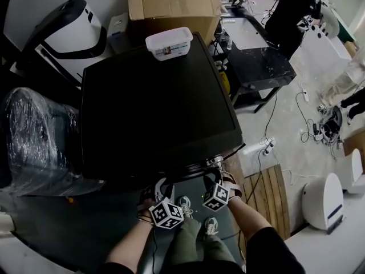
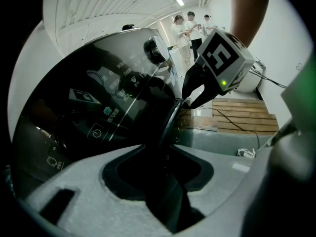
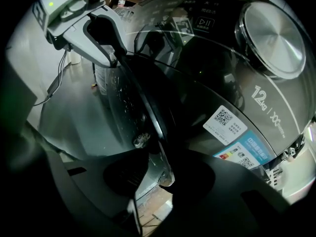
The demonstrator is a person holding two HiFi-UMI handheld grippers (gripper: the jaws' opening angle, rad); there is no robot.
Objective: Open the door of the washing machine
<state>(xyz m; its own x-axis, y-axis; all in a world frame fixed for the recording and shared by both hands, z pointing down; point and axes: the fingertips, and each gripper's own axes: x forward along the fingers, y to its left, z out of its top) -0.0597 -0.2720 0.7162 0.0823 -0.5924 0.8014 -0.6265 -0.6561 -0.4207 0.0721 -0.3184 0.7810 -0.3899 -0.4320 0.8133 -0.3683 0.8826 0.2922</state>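
**A:** What stands left of the washing machine (image 1: 154,113)?

**B:** A bulky bundle (image 1: 34,136) in clear plastic wrap. I can't tell what is inside it. Behind the machine's left corner is a white and black appliance (image 1: 68,33), partly in shadow.

**A:** And on the machine itself?

**B:** A white plastic tub (image 1: 169,43) sits at the back edge of its black top. A cardboard box (image 1: 171,4) is just behind the machine, cut off by the frame. The head view shows only the top, and the machine's front is hidden under the near edge.

**A:** So where is the door (image 3: 148,107)?

**B:** On the machine's front, shown only in the gripper views. Its dark curved rim runs between both pairs of jaws. A chrome dial (image 3: 274,38) and a printed label (image 3: 225,122) are also on that front.

**A:** What is the left gripper (image 2: 165,174) doing?

**B:** It is at the machine's front, towards the left. Its jaws look pinched on the door's rim, though the pads are lost in the dark.

**A:** And the right gripper (image 3: 158,181)?

**B:** It is on the same rim, further right along the front. Its jaws straddle the rim and stand spread, with a strip of floor showing between one jaw and the rim.

**A:** What is right of the machine?

**B:** A black table (image 1: 259,61) with a person (image 1: 291,10) beside it, their head cut off by the frame. Cables (image 1: 302,113) trail over the floor there. A wooden pallet (image 1: 271,196) lies near the machine's front right corner.
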